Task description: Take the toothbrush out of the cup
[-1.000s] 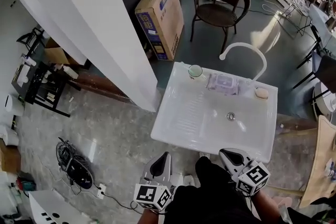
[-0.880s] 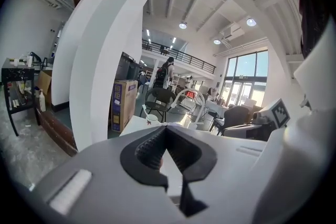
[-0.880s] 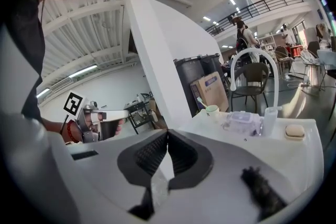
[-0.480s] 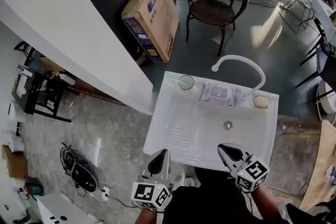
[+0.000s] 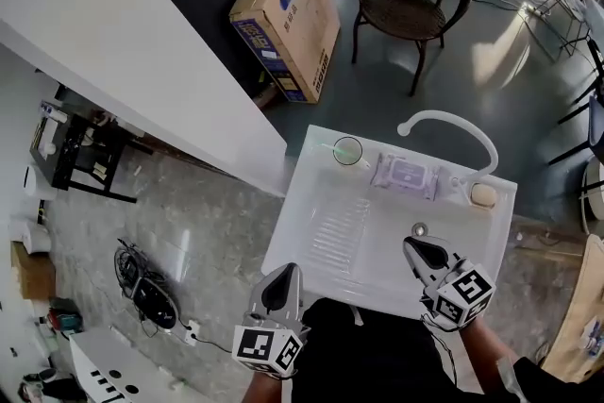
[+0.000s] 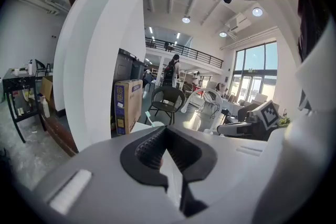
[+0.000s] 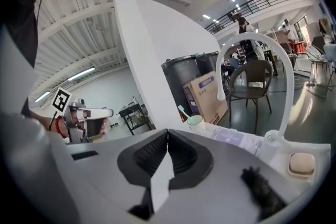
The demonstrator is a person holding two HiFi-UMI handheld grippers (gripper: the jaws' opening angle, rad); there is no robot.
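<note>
white washbasin (image 5: 300, 236) on polished floor. item 1: cup (image 5: 347, 151) at far left corner, toothbrush (image 7: 182, 110) leaning inside. advised: open 1 gripper wide, pinch the handle above the rim, lift straight up. left gripper (image 5: 283, 275), right gripper (image 5: 419, 249): jaws closed together, empty, at near rim, well apart from cup.

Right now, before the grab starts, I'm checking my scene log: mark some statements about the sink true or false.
The toothbrush stands in the cup. True.
The right gripper holds the toothbrush. False: it is shut on nothing, apart from the cup.
The cup sits at the sink's back left corner. True.
The wipes pack lies left of the cup. False: it lies to its right.
The left gripper is open. False: its jaws are together.
</note>
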